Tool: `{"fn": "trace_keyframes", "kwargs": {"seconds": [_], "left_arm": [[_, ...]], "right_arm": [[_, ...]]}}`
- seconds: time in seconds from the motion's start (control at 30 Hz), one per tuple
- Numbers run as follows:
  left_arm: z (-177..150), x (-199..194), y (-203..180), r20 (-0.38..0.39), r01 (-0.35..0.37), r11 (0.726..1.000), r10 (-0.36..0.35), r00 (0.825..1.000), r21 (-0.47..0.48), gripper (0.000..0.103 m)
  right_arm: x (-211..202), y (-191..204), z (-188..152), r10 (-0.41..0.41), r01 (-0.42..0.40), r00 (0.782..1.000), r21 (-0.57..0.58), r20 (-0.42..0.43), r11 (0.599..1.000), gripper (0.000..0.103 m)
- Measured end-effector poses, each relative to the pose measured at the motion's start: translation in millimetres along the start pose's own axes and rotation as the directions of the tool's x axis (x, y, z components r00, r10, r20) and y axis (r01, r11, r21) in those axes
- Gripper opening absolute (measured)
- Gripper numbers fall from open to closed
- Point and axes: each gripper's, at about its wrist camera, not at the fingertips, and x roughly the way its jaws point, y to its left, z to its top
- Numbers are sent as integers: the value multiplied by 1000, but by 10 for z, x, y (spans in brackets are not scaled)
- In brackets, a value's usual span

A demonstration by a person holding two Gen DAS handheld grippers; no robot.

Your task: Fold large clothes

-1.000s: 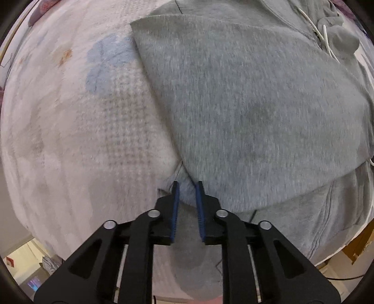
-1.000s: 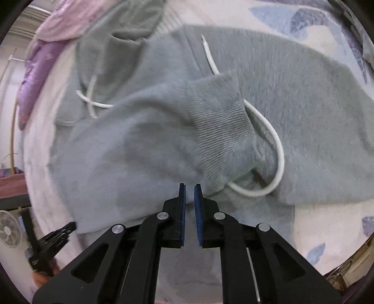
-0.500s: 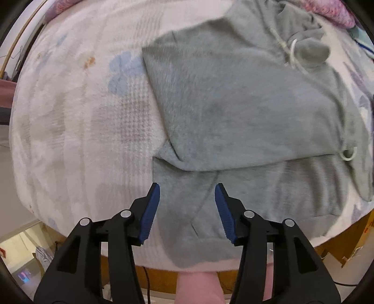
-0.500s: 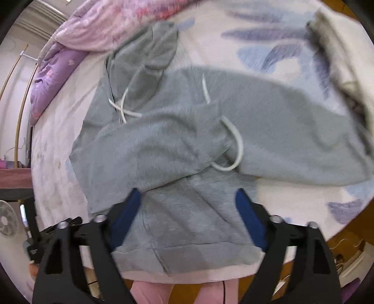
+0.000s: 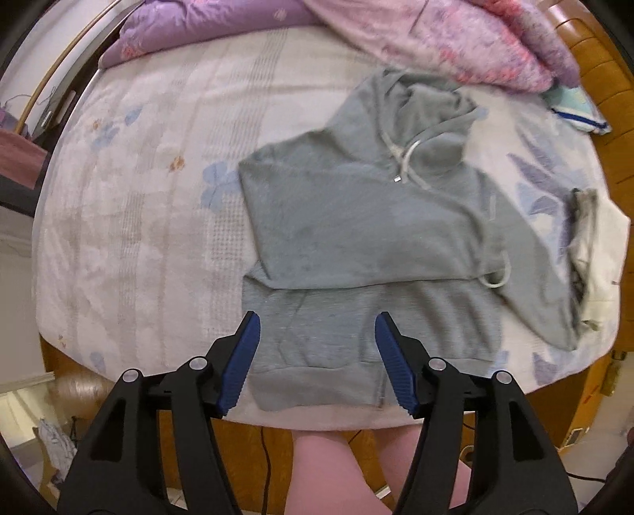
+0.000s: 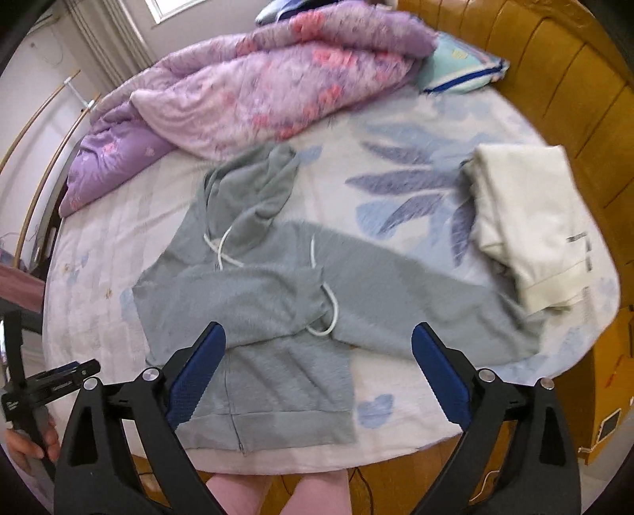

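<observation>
Your left gripper (image 5: 315,358) and right gripper (image 6: 319,372): fingers just opened, released, nothing between them. Grey hoodie (image 5: 368,222) lies below both, one sleeve folded across, on the bed (image 5: 158,198).

Black left hand-held gripper (image 5: 315,358), ribbed blue pads (image 5: 241,362), silver screws (image 5: 196,362), pink trousers (image 5: 325,471)

Home bedroom indicated. Bed (image 6: 396,130) with floral-printed sheet spread below tool tips. Padded wooden headboard (image 6: 562,79) seen at far right of right tool. Pink-purple quilt (image 6: 253,91) bunched at far side of bed, pillow (image 6: 459,67) just beside it near headboard. Curtained window (image 6: 166,6) seen beyond quilt. Grey hoodie (image 5: 356,222) and cream folded garment (image 6: 527,226) laid on sheet, ahead of tools.
</observation>
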Motion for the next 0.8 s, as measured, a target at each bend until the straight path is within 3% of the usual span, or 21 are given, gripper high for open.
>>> {"fn": "trace_keyframes", "kwargs": {"seconds": [0.3, 0.5, 0.8], "left_arm": [[-19, -605, -236, 97, 36, 989, -50, 994, 145, 62], [-227, -841, -297, 149, 41, 973, -76, 986, 226, 62], [-538, -983, -437, 130, 137, 931, -191, 973, 338, 62]], "right_arm": [[-633, 113, -227, -81, 73, 992, 86, 99, 994, 94], [-1004, 197, -515, -146, 117, 977, 181, 156, 976, 95], [-1421, 177, -902, -214, 142, 953, 309, 214, 940, 95]]}}
